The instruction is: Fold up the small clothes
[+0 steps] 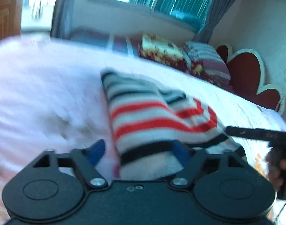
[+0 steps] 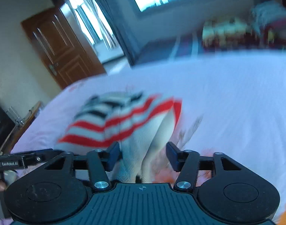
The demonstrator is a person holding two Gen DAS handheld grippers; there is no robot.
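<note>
We fold a small striped garment (image 1: 158, 116) on the bed (image 1: 39, 86), its knit bunched and doubled near the bed's front edge, well short of the pillows (image 1: 199, 60) at the headboard. Left of the garment, our left claw (image 1: 141, 150) stands half spread, cloth lying between its fingers; whether the pads grip we cannot tell. On the garment's right side, our right claw (image 2: 143, 155) gapes, fabric loose between the pads. We judge a fold just laid; next comes smoothing flat and pinching a fresh edge.
</note>
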